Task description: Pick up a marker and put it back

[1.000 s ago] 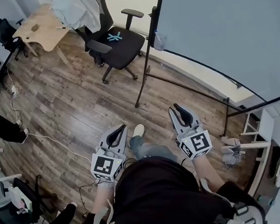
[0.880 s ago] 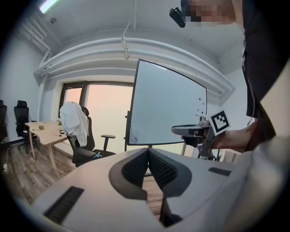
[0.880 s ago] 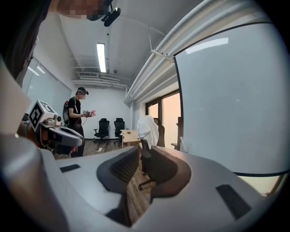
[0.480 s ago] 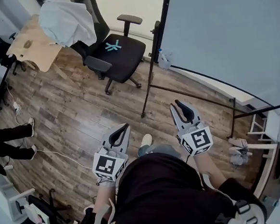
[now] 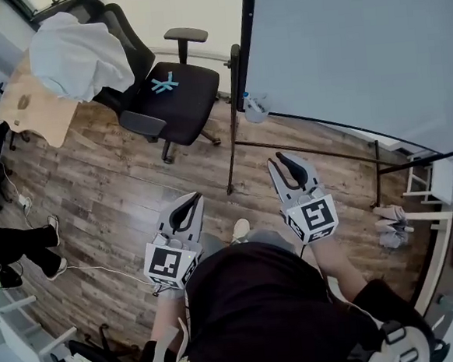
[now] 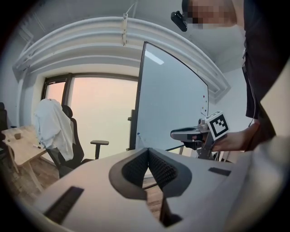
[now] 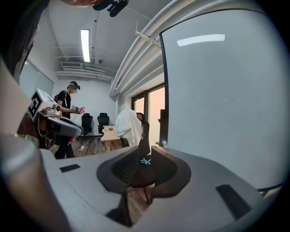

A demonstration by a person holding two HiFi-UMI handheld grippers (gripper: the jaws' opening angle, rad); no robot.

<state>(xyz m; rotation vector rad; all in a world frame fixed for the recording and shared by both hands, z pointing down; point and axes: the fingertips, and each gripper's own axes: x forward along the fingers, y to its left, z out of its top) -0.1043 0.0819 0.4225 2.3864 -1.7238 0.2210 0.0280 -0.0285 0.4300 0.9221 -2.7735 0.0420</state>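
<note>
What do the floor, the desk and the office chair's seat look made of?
Floor: wood-look planks with visible grain and seams and a slight sheen; could be laminate. Desk: pale wood or plywood, matte. Chair seat: probably black fabric, dull surface.

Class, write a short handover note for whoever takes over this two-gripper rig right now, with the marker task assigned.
Left gripper: shut, empty.
Right gripper: jaws slightly apart, empty.
Both are held in the air, short of the whiteboard.
No marker can be made out. A small holder hangs on the whiteboard's frame, but its contents are too small to tell.
Done: nothing.
Left: find a marker, pick it up, put it back.
</note>
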